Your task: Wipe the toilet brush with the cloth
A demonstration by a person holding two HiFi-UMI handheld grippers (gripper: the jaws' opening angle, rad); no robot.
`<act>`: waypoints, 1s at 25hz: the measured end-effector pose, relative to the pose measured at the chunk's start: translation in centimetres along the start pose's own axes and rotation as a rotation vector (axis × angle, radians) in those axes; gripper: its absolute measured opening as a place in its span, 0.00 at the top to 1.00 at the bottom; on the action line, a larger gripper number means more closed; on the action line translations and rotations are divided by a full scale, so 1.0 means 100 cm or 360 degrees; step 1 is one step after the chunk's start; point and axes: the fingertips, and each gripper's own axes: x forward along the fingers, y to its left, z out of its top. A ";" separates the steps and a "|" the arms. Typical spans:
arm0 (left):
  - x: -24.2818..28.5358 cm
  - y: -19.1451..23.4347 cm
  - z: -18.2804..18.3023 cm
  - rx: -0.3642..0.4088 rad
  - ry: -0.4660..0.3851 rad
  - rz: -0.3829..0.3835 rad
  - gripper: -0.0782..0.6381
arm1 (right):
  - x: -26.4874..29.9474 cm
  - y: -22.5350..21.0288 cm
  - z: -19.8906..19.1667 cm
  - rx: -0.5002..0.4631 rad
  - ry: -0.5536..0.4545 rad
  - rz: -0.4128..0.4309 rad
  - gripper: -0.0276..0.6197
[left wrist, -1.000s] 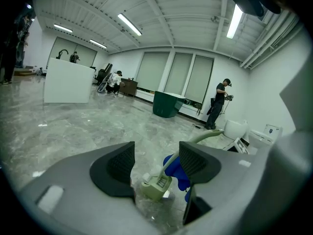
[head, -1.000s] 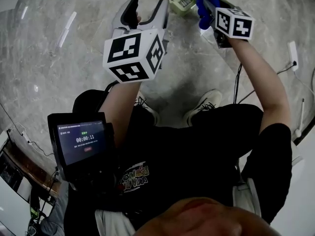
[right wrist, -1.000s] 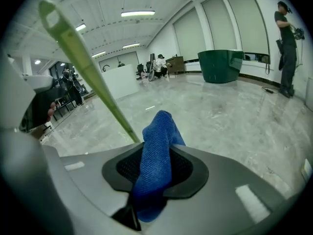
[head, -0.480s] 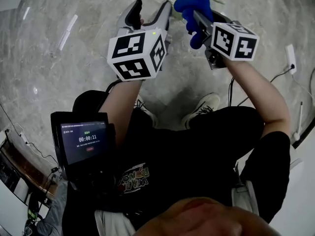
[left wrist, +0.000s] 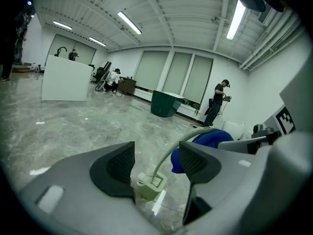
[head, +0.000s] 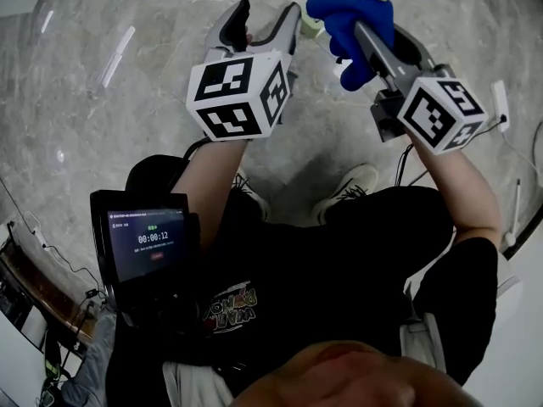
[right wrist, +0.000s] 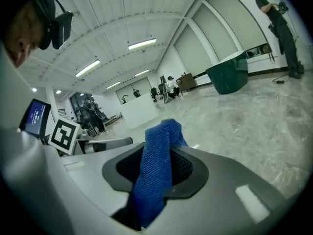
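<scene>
Cloth [right wrist: 155, 180] pinched in right gripper [right wrist: 159, 153]; toilet brush [left wrist: 150, 186] beyond wide-apart left gripper [left wrist: 157, 161].

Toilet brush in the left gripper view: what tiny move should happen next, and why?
Probably ease the left gripper forward and close it on the pale green plastic toilet brush. Its jaws stand open, with the brush head showing between them untouched, while the right gripper is shut on the blue ribbed cloth. A steadied brush should be easier to wipe.

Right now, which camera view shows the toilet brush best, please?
The left gripper view: the toilet brush shows its head and curved handle. The head view shows only slivers beside the blue cloth; the right gripper view shows none of it.
</scene>
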 end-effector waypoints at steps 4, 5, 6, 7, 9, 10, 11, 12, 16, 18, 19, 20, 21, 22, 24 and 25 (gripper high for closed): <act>0.000 0.000 0.000 -0.0003 -0.0001 0.0000 0.49 | -0.009 0.012 -0.003 -0.0076 0.0034 0.0032 0.78; 0.000 0.001 0.000 -0.0003 0.0000 0.0003 0.49 | -0.010 0.013 -0.010 -0.0081 0.0064 0.0044 0.78; 0.000 0.001 0.000 -0.0005 -0.0002 0.0006 0.49 | -0.010 0.014 -0.019 -0.0091 0.0099 0.0058 0.78; 0.000 0.001 0.001 -0.0009 -0.0005 0.0007 0.49 | -0.009 0.015 -0.030 -0.0101 0.0141 0.0070 0.78; 0.000 0.002 0.003 -0.0016 -0.0014 0.0011 0.49 | -0.004 0.013 -0.055 -0.0098 0.0250 0.0080 0.78; -0.001 0.003 0.004 -0.0017 -0.0018 0.0015 0.49 | 0.001 0.012 -0.069 -0.0080 0.0311 0.0081 0.78; -0.001 0.004 0.005 -0.0018 -0.0021 0.0017 0.49 | 0.008 0.011 -0.083 -0.0059 0.0371 0.0082 0.78; -0.001 0.004 0.005 -0.0018 -0.0023 0.0017 0.49 | 0.016 0.011 -0.096 -0.0041 0.0423 0.0080 0.78; -0.002 0.004 0.008 0.0008 -0.0032 0.0013 0.49 | 0.069 0.000 -0.123 0.0060 0.0495 -0.0003 0.78; -0.003 0.003 0.009 0.0025 -0.0042 0.0014 0.49 | 0.098 -0.009 -0.124 0.0193 0.0471 -0.0071 0.78; -0.004 0.002 0.009 0.0032 -0.0050 0.0012 0.49 | 0.110 -0.013 -0.123 0.0253 0.0463 -0.0099 0.78; -0.005 0.001 0.010 0.0039 -0.0056 0.0008 0.49 | 0.119 -0.017 -0.123 0.0299 0.0455 -0.0123 0.78; -0.006 0.000 0.011 0.0047 -0.0060 0.0004 0.49 | 0.127 -0.020 -0.122 0.0332 0.0440 -0.0146 0.78; -0.006 0.000 0.012 0.0052 -0.0061 0.0001 0.49 | 0.133 -0.025 -0.120 0.0359 0.0414 -0.0176 0.78; -0.007 -0.001 0.013 0.0045 -0.0057 -0.0003 0.49 | 0.141 -0.037 -0.117 0.0441 0.0359 -0.0247 0.78; -0.007 -0.001 0.013 0.0034 -0.0055 -0.0006 0.49 | 0.142 -0.042 -0.116 0.0482 0.0340 -0.0272 0.78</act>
